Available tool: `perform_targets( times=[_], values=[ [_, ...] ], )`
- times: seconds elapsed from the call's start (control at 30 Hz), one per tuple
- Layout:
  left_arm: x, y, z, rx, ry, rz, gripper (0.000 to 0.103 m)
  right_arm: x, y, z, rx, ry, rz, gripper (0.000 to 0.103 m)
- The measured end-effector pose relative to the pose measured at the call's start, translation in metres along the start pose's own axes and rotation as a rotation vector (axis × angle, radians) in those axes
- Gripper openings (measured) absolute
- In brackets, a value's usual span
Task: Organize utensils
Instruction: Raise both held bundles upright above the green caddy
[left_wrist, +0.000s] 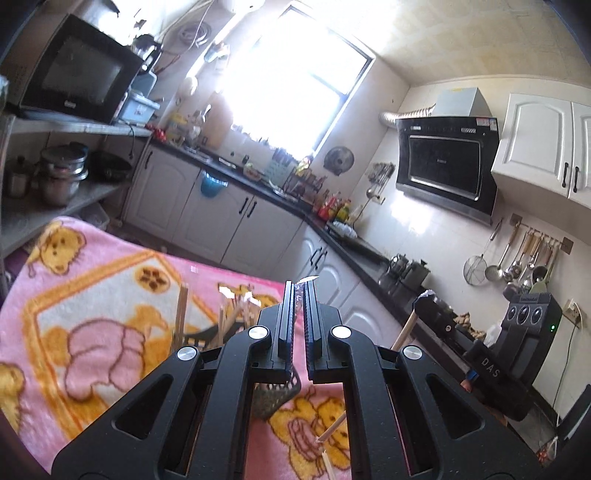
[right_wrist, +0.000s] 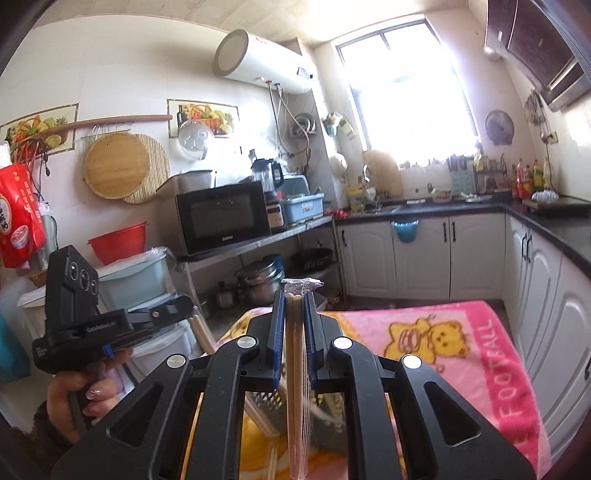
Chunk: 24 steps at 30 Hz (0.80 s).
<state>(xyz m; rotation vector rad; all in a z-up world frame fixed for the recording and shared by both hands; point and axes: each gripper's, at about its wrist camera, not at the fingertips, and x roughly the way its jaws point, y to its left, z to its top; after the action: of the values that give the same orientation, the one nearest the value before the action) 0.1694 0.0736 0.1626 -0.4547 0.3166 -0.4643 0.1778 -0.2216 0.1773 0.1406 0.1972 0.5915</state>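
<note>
The right gripper (right_wrist: 294, 295) pinches one plastic-wrapped pair of chopsticks (right_wrist: 295, 369); the left gripper (left_wrist: 299, 286), pressed nearly together, pinches only a clear wrapper (left_wrist: 308, 280).

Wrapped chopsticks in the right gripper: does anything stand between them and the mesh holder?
Nothing visible does. The wrapped chopsticks, clamped in the right gripper, hang right by the mesh holder, though the gripper body hides most of its opening.

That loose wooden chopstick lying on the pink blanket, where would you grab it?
Around its middle, coming from above with the fingers straddling its thin width. The chopstick lies flat and slanted on the soft bear blanket, so a pinch across the shaft suits it; its ends are partly hidden.
</note>
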Motion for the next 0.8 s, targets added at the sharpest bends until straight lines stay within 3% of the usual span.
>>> perform_targets(
  times=[0.37, 0.53, 0.8],
  values=[
    [-0.008, 0.002, 0.034, 0.02, -0.098, 0.032, 0.002, 0.007, -0.003, 0.021, -0.04, -0.08, -0.03, 0.01],
    [-0.005, 0.004, 0.043, 0.046, -0.135, 0.081, 0.002, 0.012, -0.005, 0.029, -0.036, -0.114, -0.031, 0.01],
    [0.017, 0.024, 0.041, 0.017, -0.112, 0.12, 0.002, 0.022, -0.006, 0.034, -0.08, -0.17, -0.063, 0.01]
  ],
)
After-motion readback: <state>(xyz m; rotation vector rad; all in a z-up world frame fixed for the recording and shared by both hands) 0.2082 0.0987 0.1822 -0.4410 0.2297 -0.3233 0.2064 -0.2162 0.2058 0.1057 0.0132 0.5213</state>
